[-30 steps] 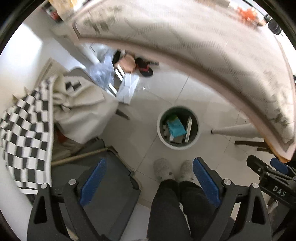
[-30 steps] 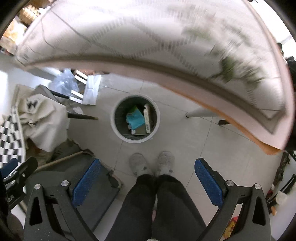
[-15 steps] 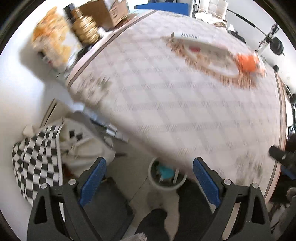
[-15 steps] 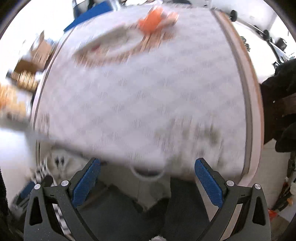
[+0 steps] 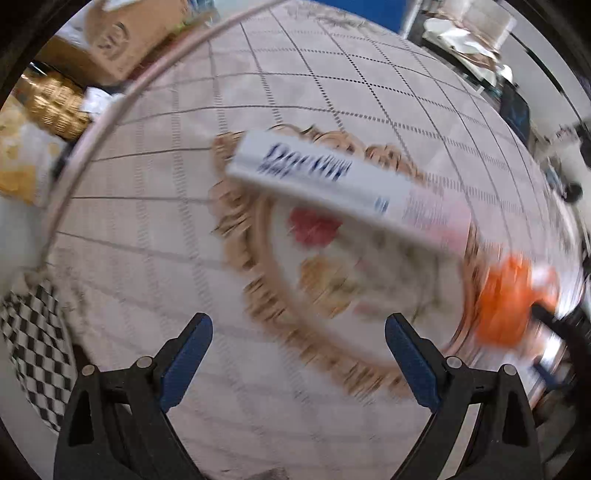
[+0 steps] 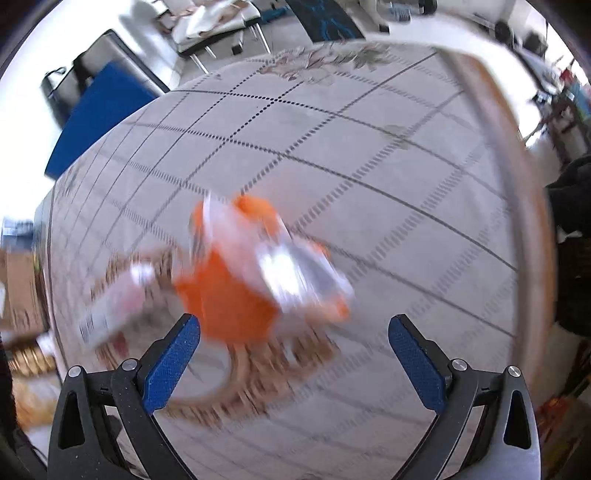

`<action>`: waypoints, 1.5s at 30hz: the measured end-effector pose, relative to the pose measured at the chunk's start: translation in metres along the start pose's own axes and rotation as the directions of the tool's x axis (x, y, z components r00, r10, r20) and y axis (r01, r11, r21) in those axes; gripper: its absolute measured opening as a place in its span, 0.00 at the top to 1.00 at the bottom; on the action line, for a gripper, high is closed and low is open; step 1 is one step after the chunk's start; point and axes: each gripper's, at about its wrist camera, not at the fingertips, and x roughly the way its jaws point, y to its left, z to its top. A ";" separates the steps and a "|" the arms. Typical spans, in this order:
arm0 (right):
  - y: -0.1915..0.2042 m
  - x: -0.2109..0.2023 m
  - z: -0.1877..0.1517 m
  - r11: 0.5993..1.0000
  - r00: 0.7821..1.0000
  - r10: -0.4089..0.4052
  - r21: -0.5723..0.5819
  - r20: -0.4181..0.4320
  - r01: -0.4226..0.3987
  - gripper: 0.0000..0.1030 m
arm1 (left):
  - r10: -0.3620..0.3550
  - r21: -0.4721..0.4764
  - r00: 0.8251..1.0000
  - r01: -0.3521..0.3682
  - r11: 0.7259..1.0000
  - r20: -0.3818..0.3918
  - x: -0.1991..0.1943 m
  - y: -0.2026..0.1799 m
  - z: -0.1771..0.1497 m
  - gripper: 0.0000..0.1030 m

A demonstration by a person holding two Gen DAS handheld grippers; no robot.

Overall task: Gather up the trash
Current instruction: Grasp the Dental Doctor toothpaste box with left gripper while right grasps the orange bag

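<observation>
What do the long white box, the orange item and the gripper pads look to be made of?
Long white box: probably printed cardboard, matte, with flat faces, crisp edges and blue lettering.
Orange item: too blurred to be sure; it looks like a crumpled wrapper or carton with a shiny silvery patch, perhaps foil or plastic film.
Gripper pads: blue, finely textured, likely rubber or printed plastic on black arms.

A long carton [image 5: 343,188] lies slantwise on the worktop [image 5: 155,258], across the far part of a round mat [image 5: 258,288] at the worktop's middle. A crumpled wrapper [image 6: 258,273] lies on the mat's right rim, just beside the carton's right end. Beyond the worktop's far left corner stand a cardboard box [image 5: 110,40] and a woven basket [image 5: 51,103]. A chequered cloth [image 5: 33,347] hangs below the near left edge. Folding chairs [image 6: 214,22] stand past the far edge.
</observation>
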 end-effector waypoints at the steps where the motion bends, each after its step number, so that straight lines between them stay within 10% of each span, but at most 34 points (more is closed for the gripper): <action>1: 0.002 0.009 0.005 1.000 1.000 0.016 0.014 -0.019 -0.016 0.11 | -0.014 -0.033 1.000 0.014 0.999 -0.019 0.007 -0.005 0.013 0.07; 6: 0.013 0.023 0.035 0.997 0.998 0.060 0.056 0.013 -0.061 0.33 | -0.096 -0.217 0.989 0.070 0.974 -0.111 0.038 -0.009 0.059 0.07; 12: 0.023 0.020 0.063 0.997 0.998 0.039 0.063 0.059 -0.043 0.45 | -0.232 -0.450 0.964 0.149 0.880 -0.134 0.062 0.009 0.086 0.08; 17: 0.026 0.021 0.065 0.999 0.998 0.024 0.028 0.053 -0.026 0.46 | -0.208 -0.480 0.968 0.117 0.870 -0.141 0.071 0.022 0.086 0.30; 21: 0.025 0.021 0.059 1.000 0.999 0.018 -0.008 0.048 -0.018 0.48 | -0.157 -0.303 0.982 0.118 0.946 -0.107 0.058 0.010 0.069 0.45; 24: 0.018 0.019 0.048 0.999 1.000 0.011 -0.047 0.028 -0.010 0.48 | -0.069 0.013 0.993 0.071 0.997 -0.093 0.049 -0.014 0.043 0.48; 29: -0.008 0.014 0.010 0.991 0.999 -0.028 -0.134 -0.017 0.025 0.48 | 0.085 0.428 0.993 -0.041 0.903 -0.086 0.047 -0.027 -0.036 0.50; 37: -0.044 0.023 -0.029 0.997 0.997 0.031 -0.062 -0.074 -0.036 0.35 | 0.002 0.238 0.995 0.022 0.971 -0.100 0.051 0.018 -0.077 0.58; 45: -0.034 0.000 -0.058 0.993 0.998 0.045 -0.109 0.040 -0.040 0.56 | 0.034 0.320 0.997 -0.054 0.946 0.068 0.004 0.018 -0.119 0.59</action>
